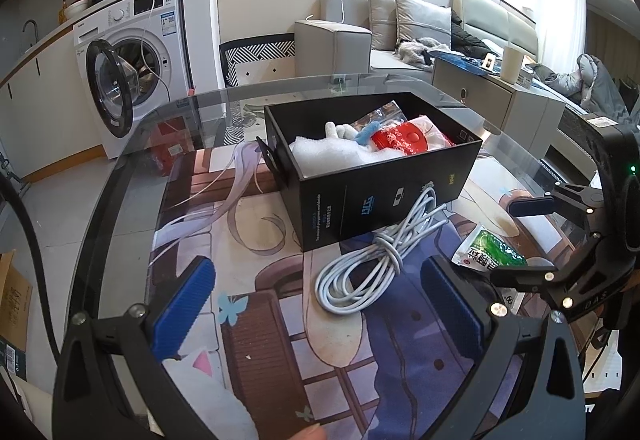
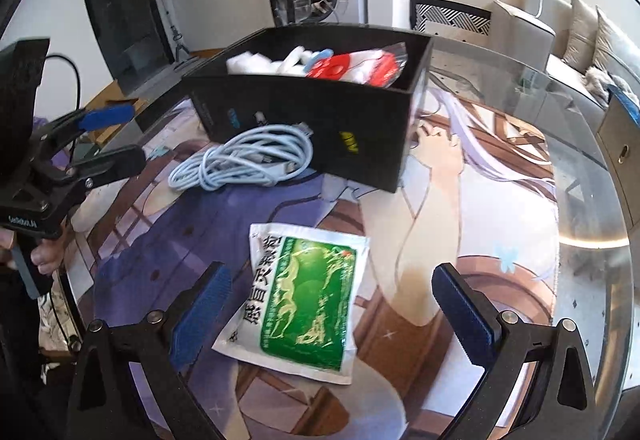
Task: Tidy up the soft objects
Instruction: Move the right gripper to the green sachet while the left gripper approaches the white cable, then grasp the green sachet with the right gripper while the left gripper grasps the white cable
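A black box [image 1: 384, 196] stands on the table mat and holds white foam [image 1: 332, 154], a white plush, and a red-and-white packet [image 1: 404, 138]; it also shows in the right wrist view [image 2: 320, 112]. A coiled pale-blue cable [image 1: 372, 260] lies in front of the box, also in the right wrist view [image 2: 248, 156]. A green-and-white sachet [image 2: 304, 300] lies flat on the mat. My left gripper [image 1: 320, 308] is open and empty, just short of the cable. My right gripper [image 2: 332, 308] is open and empty, its fingers either side of the sachet.
The glass table carries an anime-print mat [image 1: 280, 340]. The right gripper's body [image 1: 560, 240] stands at the right of the left wrist view. A washing machine [image 1: 132, 60], a sofa [image 1: 400, 36] and a cabinet [image 1: 500, 96] stand beyond the table.
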